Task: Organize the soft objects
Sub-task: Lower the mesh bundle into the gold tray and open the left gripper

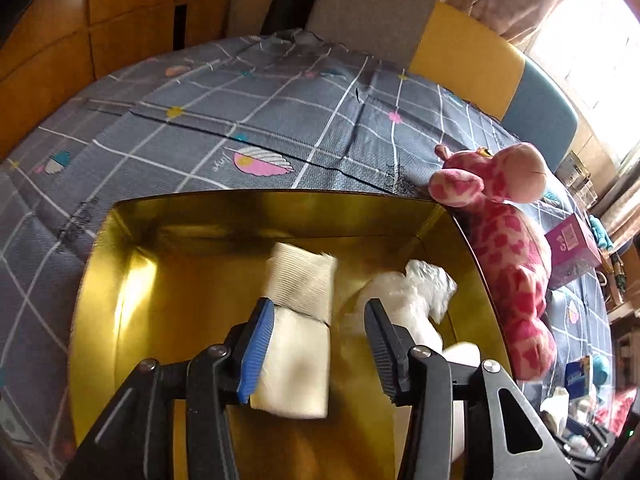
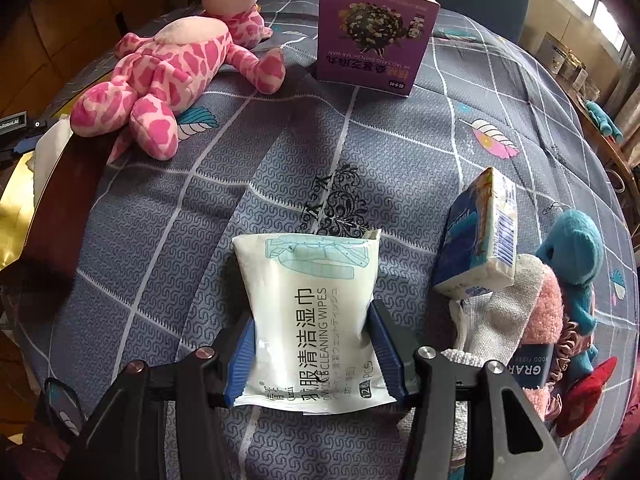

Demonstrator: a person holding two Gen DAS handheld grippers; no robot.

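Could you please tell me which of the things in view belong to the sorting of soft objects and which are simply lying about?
Job: wipes pack in right gripper; folded cloth by left gripper; gold box; pink plush; tissue pack; blue plush.

Lying about: purple carton; chair.

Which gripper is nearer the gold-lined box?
Left. The left gripper hangs open directly over the gold-lined box; the right gripper, holding the white wipes pack, is off to its side.
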